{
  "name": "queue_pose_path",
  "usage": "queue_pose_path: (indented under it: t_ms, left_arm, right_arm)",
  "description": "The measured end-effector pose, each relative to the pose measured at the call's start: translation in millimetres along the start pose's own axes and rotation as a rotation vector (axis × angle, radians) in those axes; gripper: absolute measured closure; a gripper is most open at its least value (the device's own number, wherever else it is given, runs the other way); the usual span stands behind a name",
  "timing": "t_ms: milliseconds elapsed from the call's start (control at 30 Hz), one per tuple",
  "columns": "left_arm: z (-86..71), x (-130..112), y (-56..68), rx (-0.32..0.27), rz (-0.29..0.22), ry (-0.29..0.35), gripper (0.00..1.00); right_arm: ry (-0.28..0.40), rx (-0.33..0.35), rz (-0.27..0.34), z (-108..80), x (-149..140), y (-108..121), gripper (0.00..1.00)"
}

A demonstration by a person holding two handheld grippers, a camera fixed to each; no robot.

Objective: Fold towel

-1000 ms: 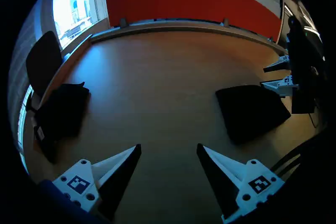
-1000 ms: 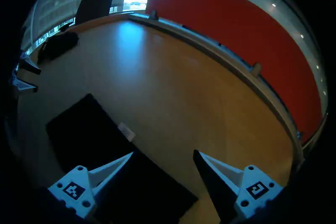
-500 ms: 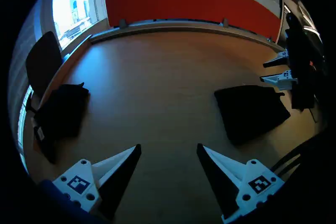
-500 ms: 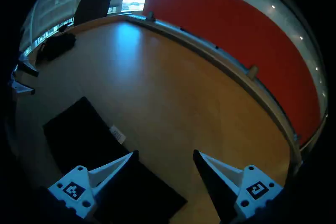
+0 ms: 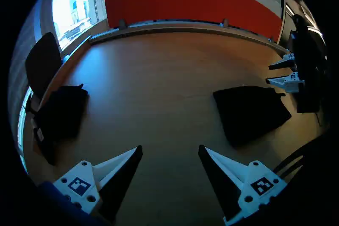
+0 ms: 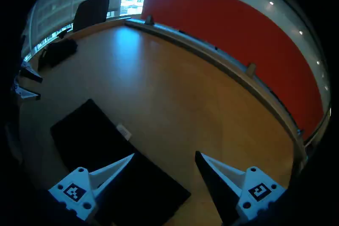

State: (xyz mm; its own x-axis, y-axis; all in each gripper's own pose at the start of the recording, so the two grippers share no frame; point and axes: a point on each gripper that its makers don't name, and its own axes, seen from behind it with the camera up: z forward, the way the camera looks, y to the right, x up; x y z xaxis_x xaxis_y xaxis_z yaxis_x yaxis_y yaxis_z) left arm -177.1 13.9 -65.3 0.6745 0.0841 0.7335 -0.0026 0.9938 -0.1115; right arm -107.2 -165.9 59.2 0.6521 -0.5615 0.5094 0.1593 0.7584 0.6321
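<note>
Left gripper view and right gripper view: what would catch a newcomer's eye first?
The long red panel along the far edge of the wooden table stands out most. Next comes the dark towel, lying flat on the table, partly under the open right tongs. A dark bag sits beside a chair.

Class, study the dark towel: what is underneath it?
The towel lies flat on the wooden table, a small white tag at its edge. Whatever is beneath it is covered.

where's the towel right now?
The black towel lies on the wooden table, right of centre in the left gripper view, next to the right gripper.
</note>
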Motion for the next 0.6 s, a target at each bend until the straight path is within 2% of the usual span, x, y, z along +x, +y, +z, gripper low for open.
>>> queue_pose_path:
  t_ms: [600]
  left_arm:
    - [-6.1,-3,10.1,-0.010,0.006,-0.002,0.01]
  right_arm:
    - [-0.035,-0.004,0.071,-47.2,-68,-13,0.00]
